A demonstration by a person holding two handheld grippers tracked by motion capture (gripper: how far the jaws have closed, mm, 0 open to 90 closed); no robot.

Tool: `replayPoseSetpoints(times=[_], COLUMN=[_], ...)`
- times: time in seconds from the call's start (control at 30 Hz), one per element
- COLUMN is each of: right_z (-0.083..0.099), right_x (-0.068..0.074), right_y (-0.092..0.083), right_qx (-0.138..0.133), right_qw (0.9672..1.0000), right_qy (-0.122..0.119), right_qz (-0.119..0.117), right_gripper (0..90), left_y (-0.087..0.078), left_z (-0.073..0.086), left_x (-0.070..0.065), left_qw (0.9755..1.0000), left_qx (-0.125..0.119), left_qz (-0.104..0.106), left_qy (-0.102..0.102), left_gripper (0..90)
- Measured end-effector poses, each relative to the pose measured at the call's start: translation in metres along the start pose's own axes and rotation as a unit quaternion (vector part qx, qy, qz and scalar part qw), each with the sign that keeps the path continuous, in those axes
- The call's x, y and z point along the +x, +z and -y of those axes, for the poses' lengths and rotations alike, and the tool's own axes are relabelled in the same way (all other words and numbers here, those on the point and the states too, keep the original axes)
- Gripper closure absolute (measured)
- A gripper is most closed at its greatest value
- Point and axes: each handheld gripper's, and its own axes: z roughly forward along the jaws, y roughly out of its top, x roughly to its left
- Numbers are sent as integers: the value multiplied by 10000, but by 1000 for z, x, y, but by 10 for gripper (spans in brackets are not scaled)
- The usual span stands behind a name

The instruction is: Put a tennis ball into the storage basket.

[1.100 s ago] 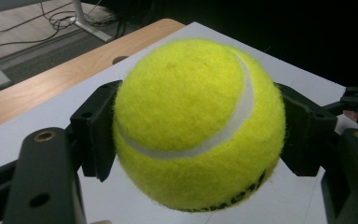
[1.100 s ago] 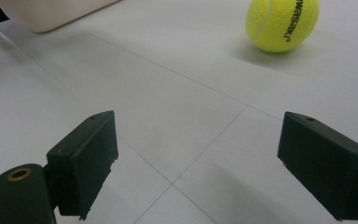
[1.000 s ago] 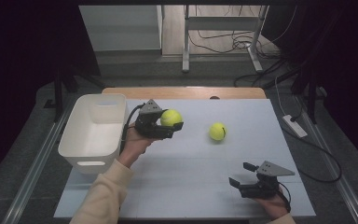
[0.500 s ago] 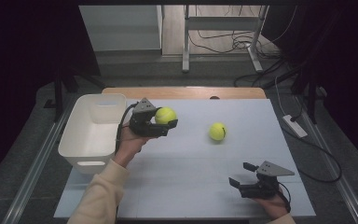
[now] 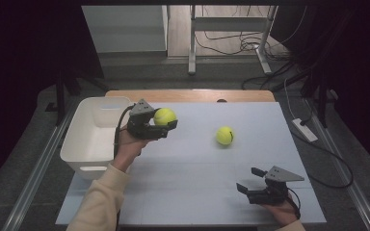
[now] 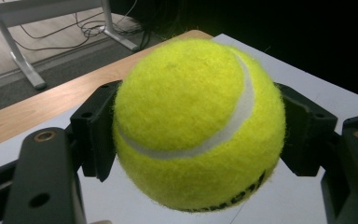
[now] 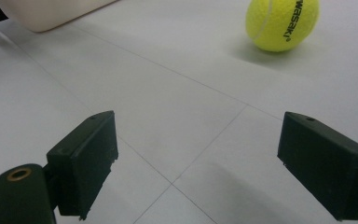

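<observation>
My left gripper (image 5: 166, 123) is shut on a yellow tennis ball (image 5: 165, 116) and holds it in the air just right of the white bin (image 5: 92, 136). Up close in the left gripper view, both black pads press the sides of that tennis ball (image 6: 196, 126). A second tennis ball (image 5: 225, 135) lies on the white table top to the right, apart from both grippers. My right gripper (image 5: 249, 179) rests low near the front right of the table, open with nothing between its jaws; the second tennis ball (image 7: 282, 23) lies far ahead of that right gripper (image 7: 196, 163).
The white bin stands at the table's left edge, and its corner (image 7: 46, 14) shows far off in the right gripper view. A wooden strip (image 5: 188, 95) runs along the table's back edge. Cables and a metal frame lie on the floor behind.
My left hand has carried the held ball a little to the left, toward the bin. The right gripper and the loose ball have stayed where they were.
</observation>
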Motion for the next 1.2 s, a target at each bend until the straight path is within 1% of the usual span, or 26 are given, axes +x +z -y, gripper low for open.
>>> replayPoseSetpoints(times=[0.3,0.93,1.2], right_z=[0,0,0], right_x=[0,0,0], right_y=[0,0,0], right_qx=[-4,-15,-15], right_qw=[10000,10000,10000], right_qy=[2,4,4], right_qz=[1,3,5], right_gripper=[122,122,122], left_y=[-7,-17,-22], left_z=[0,-1,-2], left_x=[6,15,19], left_qw=[9999,9996,9993], left_qx=[-52,-162,-199], left_qz=[-88,-185,-260], left_qy=[-51,-147,-195], left_gripper=[263,263,263])
